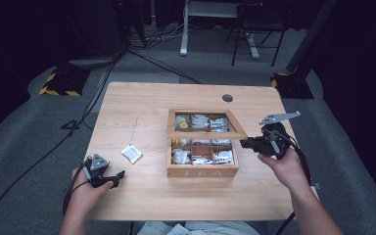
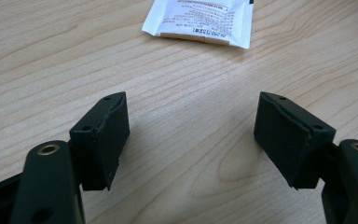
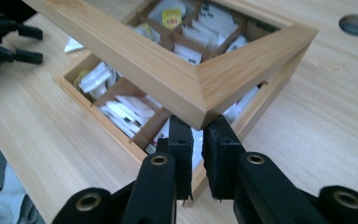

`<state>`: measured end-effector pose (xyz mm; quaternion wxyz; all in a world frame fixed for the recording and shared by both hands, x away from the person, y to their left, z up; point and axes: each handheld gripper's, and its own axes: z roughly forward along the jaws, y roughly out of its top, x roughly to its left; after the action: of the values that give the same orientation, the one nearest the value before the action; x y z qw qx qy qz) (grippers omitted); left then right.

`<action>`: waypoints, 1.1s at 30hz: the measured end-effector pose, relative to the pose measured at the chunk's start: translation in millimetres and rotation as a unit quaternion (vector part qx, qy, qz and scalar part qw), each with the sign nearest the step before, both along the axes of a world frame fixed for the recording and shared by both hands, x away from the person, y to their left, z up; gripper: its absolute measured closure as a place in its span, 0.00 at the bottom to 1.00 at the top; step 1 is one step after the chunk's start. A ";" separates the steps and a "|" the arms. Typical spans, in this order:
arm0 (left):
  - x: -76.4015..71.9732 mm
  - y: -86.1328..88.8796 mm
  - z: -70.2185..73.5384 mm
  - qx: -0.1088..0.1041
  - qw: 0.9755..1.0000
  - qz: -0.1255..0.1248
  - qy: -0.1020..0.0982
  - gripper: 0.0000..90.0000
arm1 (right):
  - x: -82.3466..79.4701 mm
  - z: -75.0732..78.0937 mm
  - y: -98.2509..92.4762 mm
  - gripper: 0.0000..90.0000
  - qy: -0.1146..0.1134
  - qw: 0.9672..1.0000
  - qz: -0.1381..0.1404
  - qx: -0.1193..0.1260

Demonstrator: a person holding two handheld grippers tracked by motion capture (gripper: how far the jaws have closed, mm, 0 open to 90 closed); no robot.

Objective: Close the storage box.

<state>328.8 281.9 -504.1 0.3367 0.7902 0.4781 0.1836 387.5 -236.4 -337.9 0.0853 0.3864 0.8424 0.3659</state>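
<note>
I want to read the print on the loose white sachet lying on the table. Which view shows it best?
The left gripper view: the small white paper sachet lies close, print visible though cropped. The high view shows it tiny; the right gripper view shows a sliver.

A dim lab or studio: around the wooden desk [image 1: 142,107] lie grey carpet [image 1: 24,132], floor cables [image 1: 142,54] and hazard-striped stand bases [image 1: 58,83].

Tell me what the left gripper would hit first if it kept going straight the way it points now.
Most likely the white sachet lying flat on the table. The left gripper has its jaws wide open, with bare wood between them and the sachet straight ahead. Depth is hard to judge, so it might graze the tabletop first.
</note>
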 end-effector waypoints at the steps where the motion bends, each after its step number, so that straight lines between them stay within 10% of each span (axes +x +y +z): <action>1: 0.0 0.0 0.0 0.000 1.000 0.000 0.000 0.30 | 0.0 0.0 0.0 0.90 0.000 1.000 0.000 0.000; 33: -0.2 -0.1 0.5 0.005 1.000 -0.001 0.001 0.30 | 0.3 -17.5 10.8 0.90 0.057 0.994 0.045 -0.084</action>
<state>328.6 281.8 -503.6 0.3327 0.7924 0.4767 0.1848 387.9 -225.6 -355.4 0.0528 0.3601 0.8899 0.2750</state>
